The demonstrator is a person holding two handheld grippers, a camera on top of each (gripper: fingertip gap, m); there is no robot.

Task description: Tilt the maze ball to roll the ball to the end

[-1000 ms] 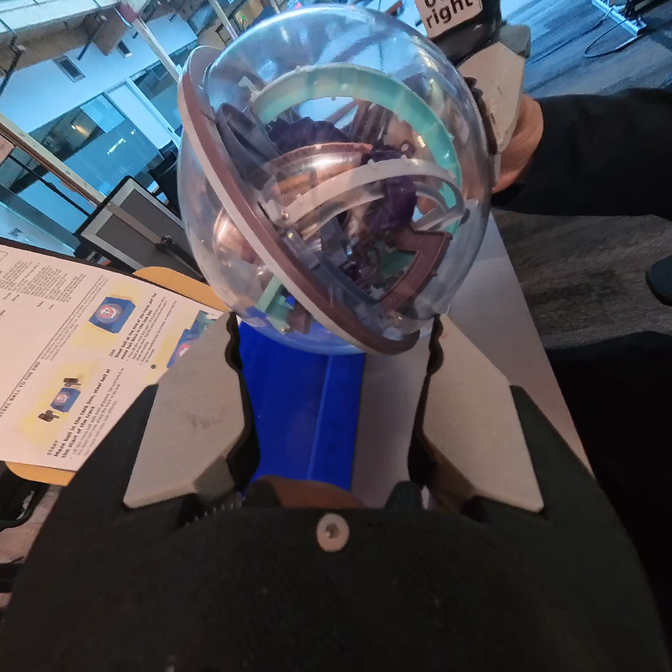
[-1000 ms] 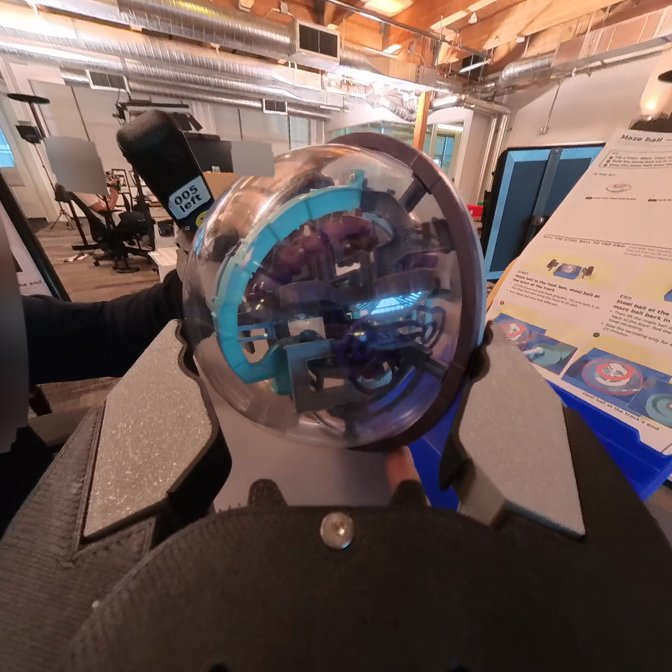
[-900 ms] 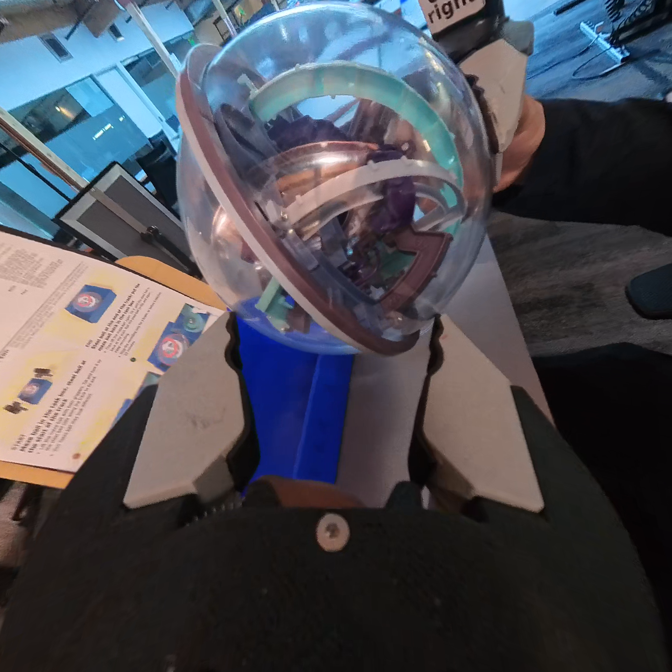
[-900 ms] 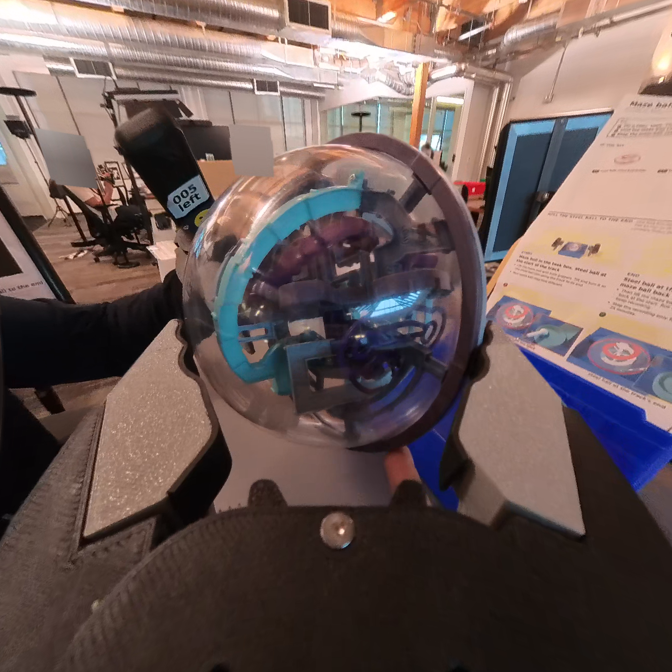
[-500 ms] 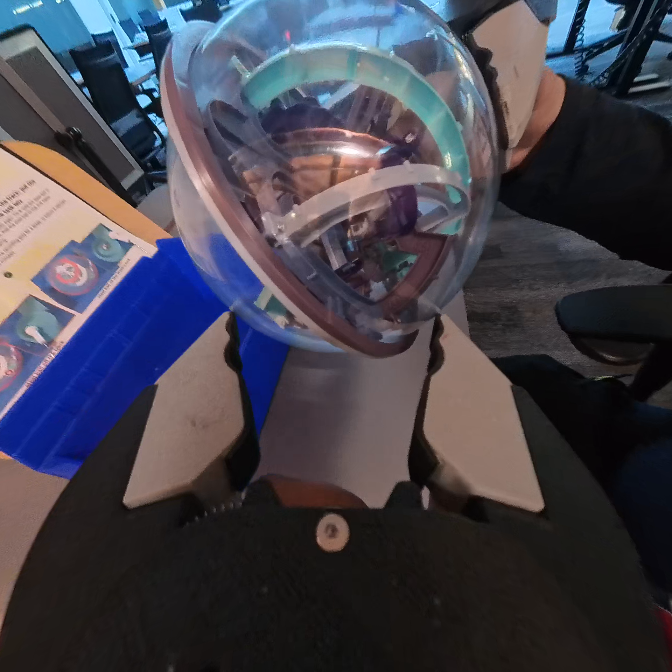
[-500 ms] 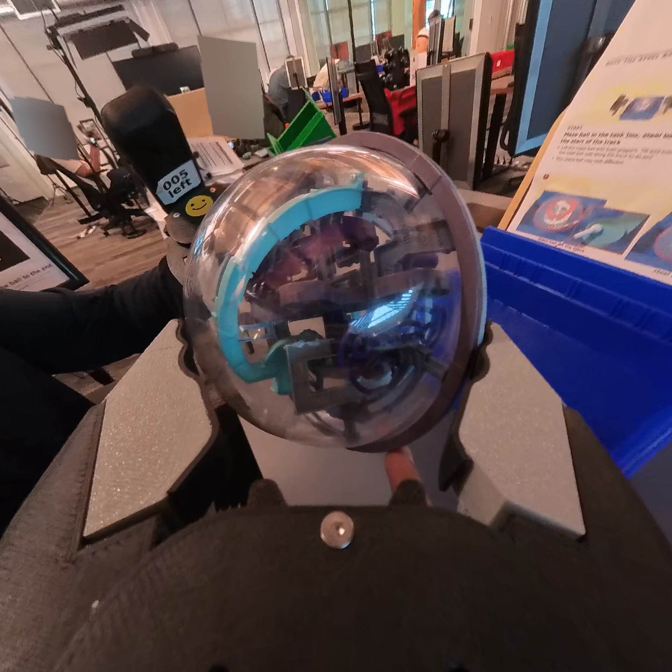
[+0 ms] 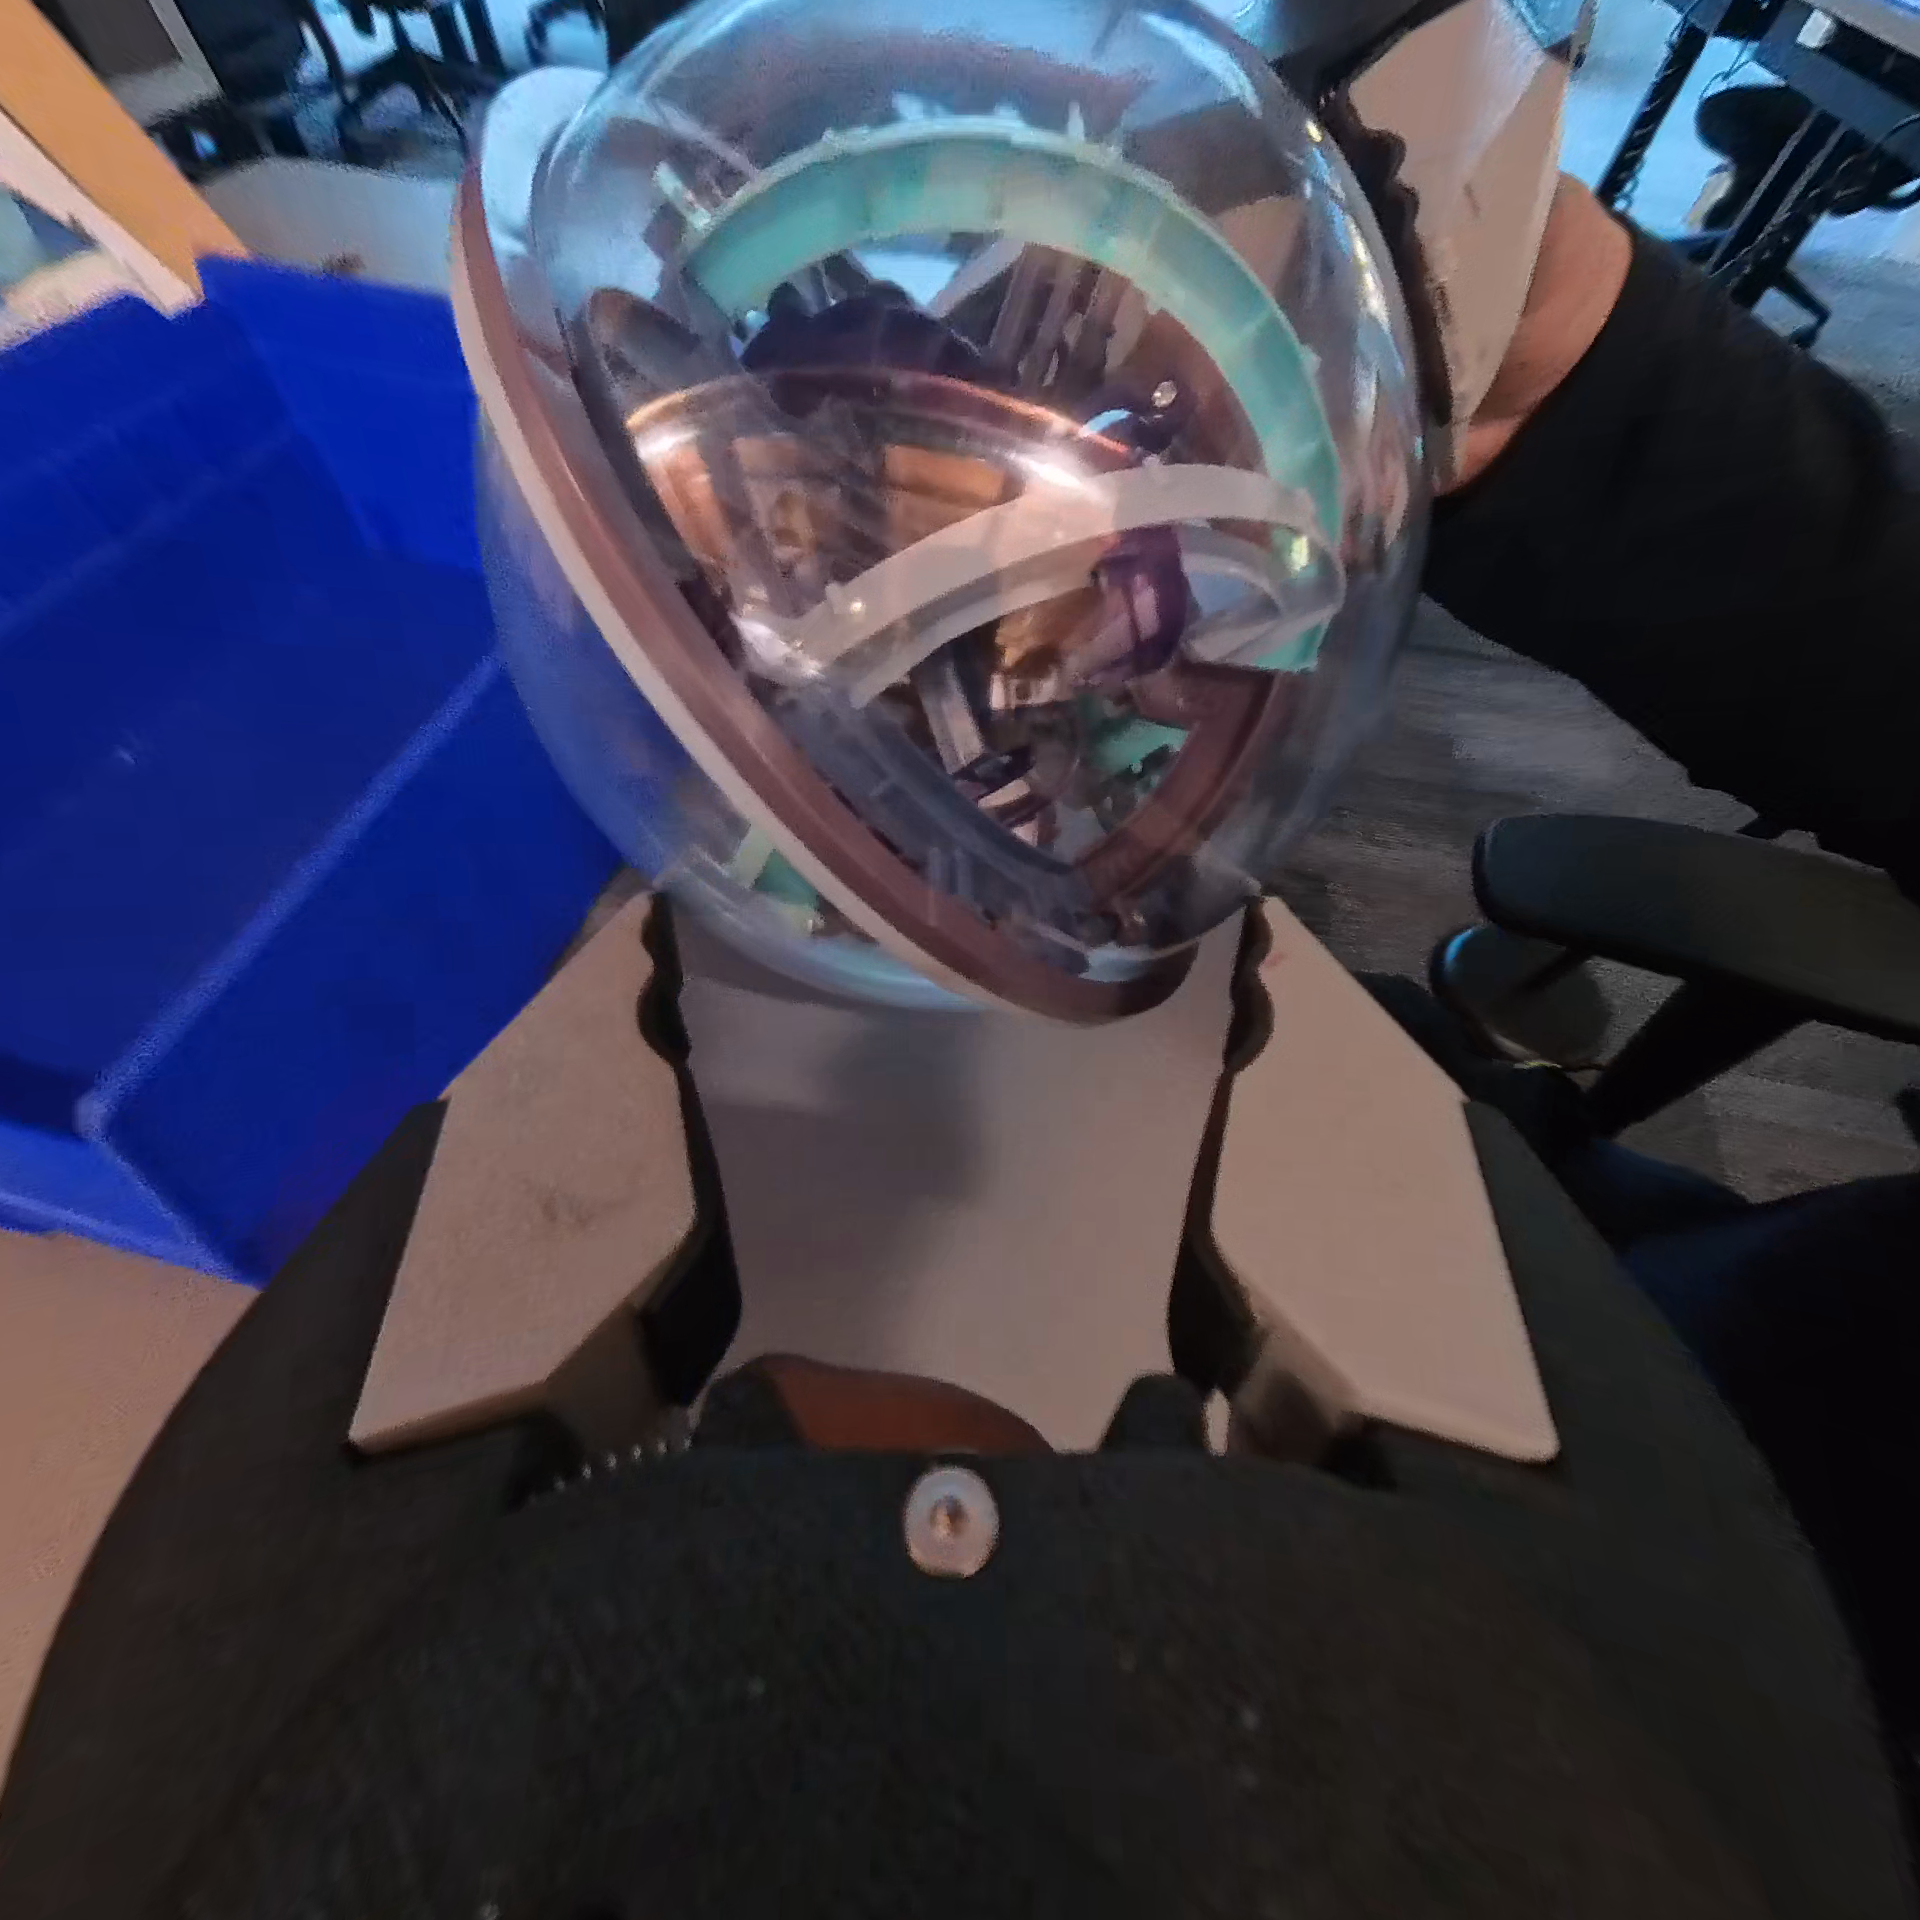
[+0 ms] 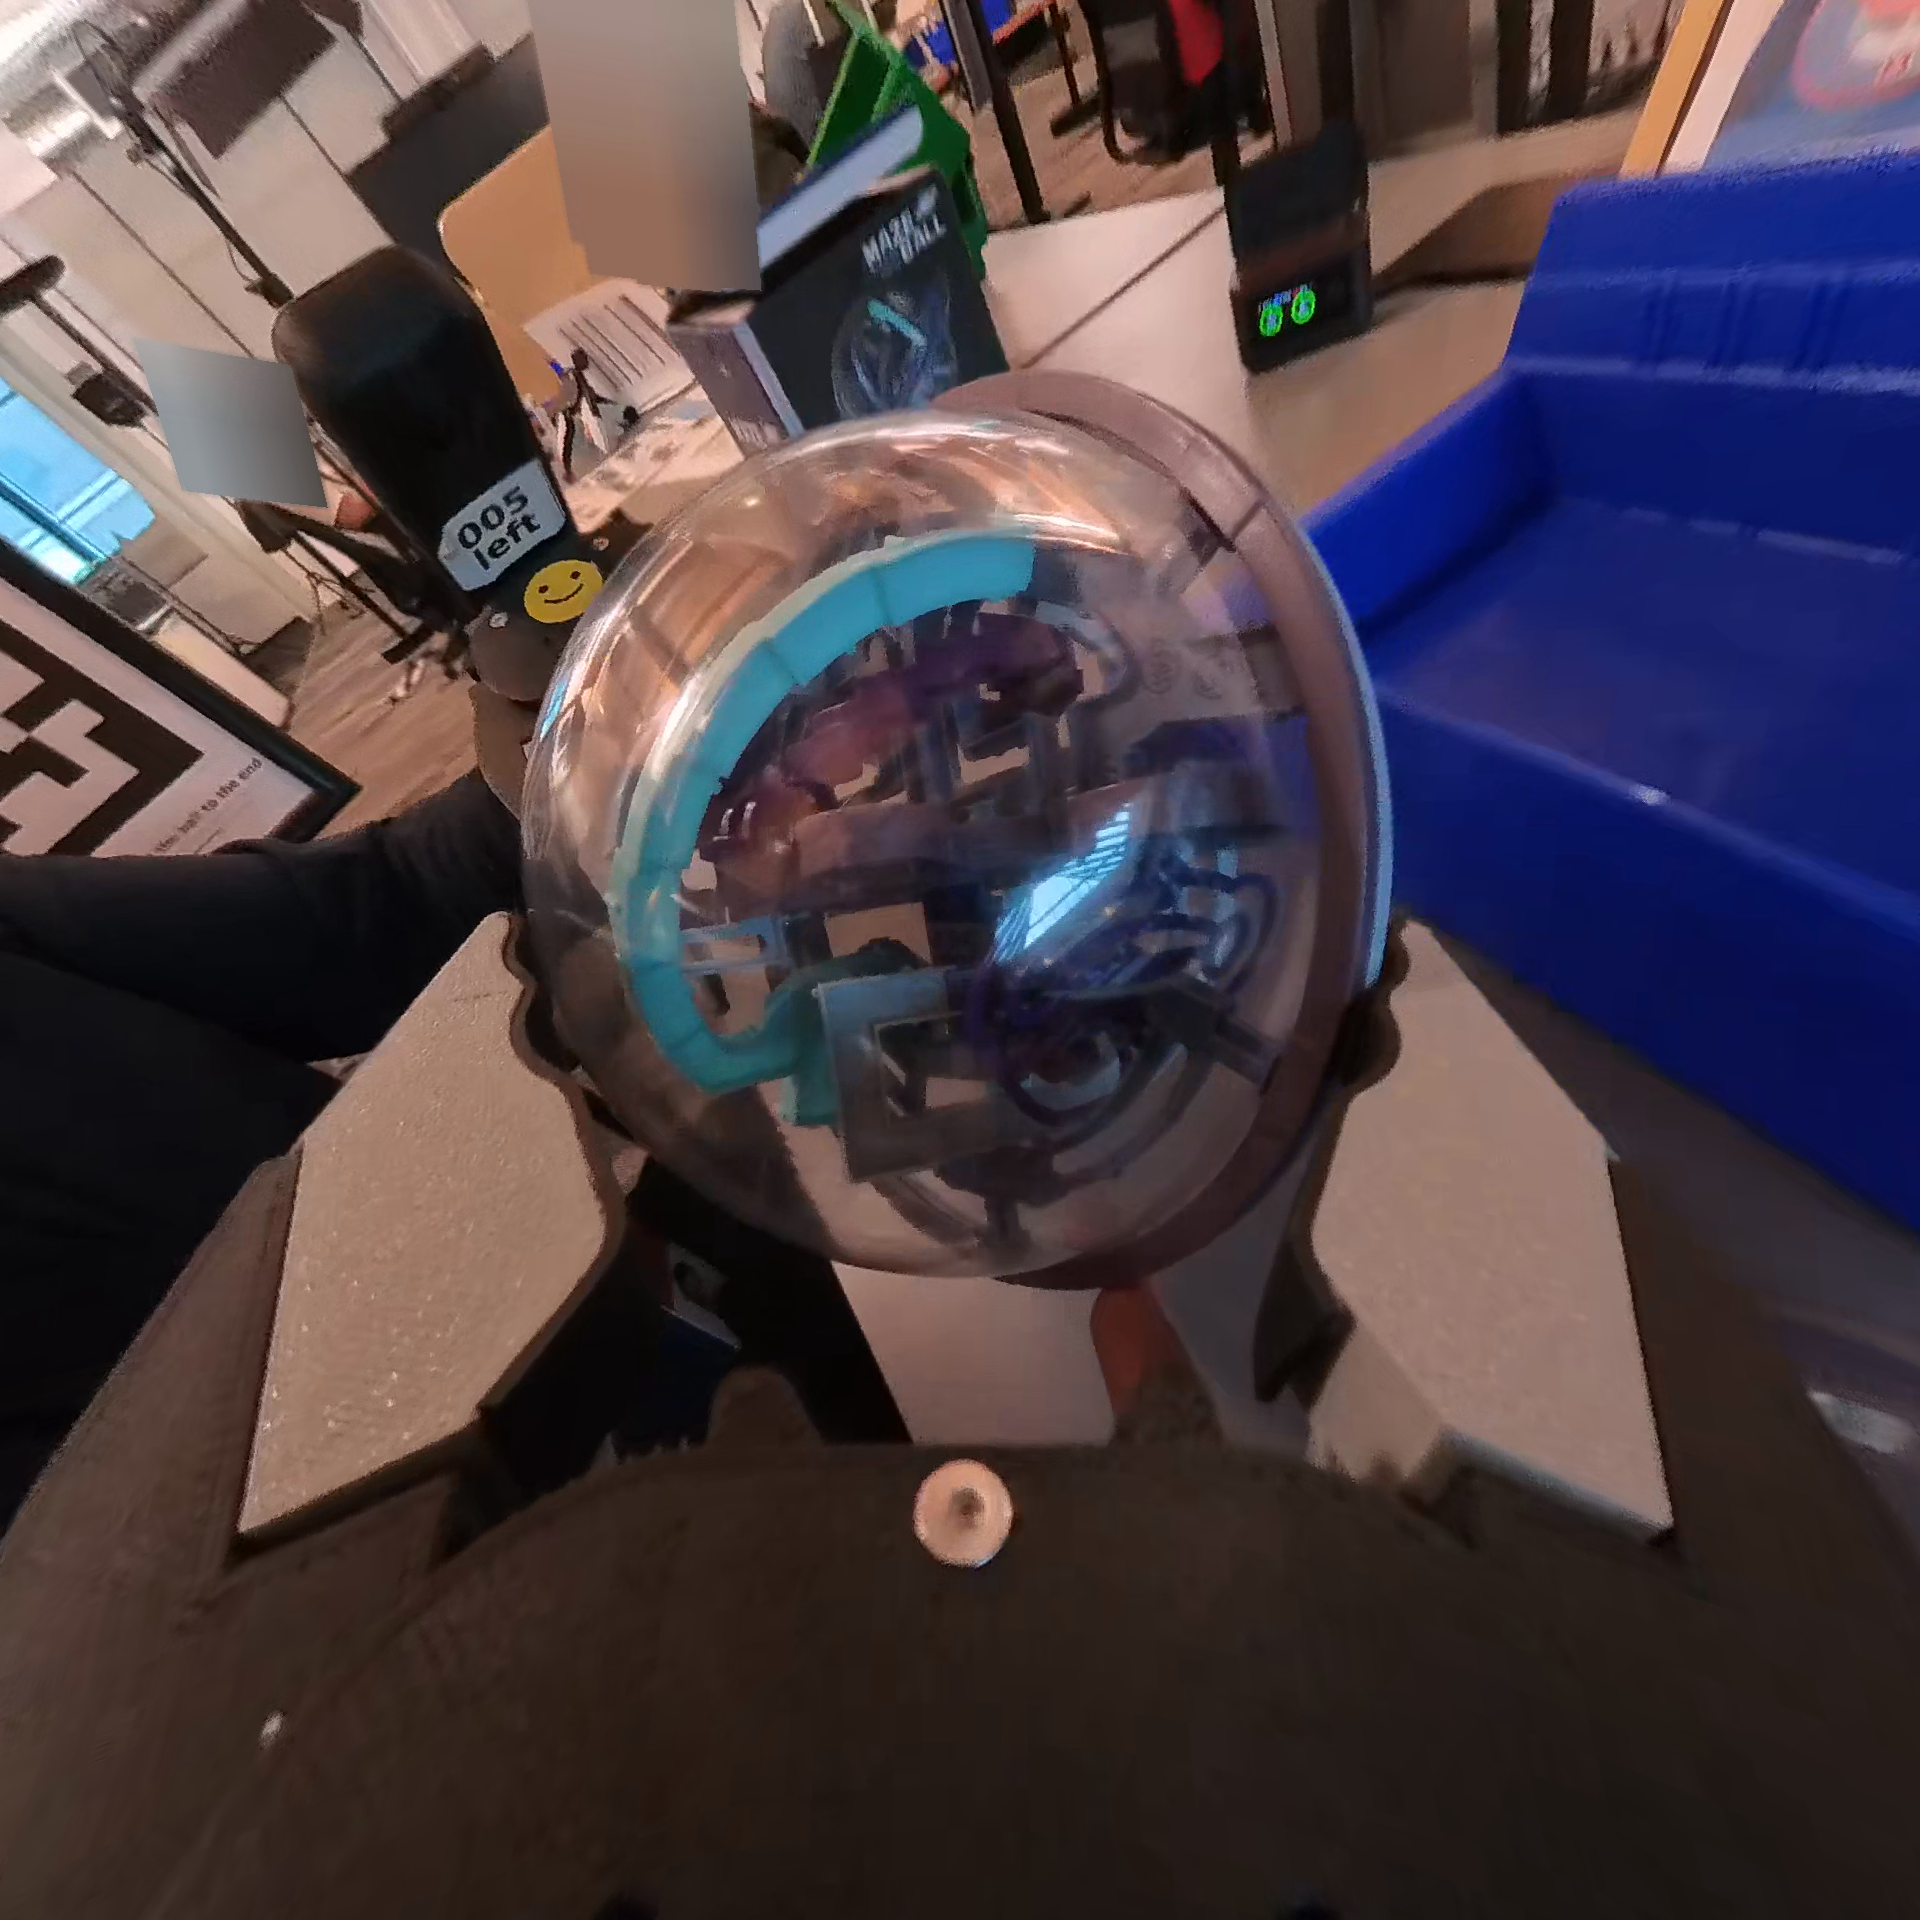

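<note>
Maze ball lifted above bench, beside blue bin, clamped between left tool and right tool. Likely light, rigid, slick clear plastic; best gripped across widest part near brown ring.

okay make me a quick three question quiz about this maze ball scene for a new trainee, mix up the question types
1. True or false: the maze ball rests on the table with no claw touching it.
2. Multiple choice: the curved outer track seen through the clear shell in the right wrist view is A) red, B) turquoise, C) yellow.
3. Fill in: beside the ball sits a ____ plastic bin.

Key
1. False: the left claw and the right claw both clamp it, lifted off the table.
2. B
3. blue
</note>
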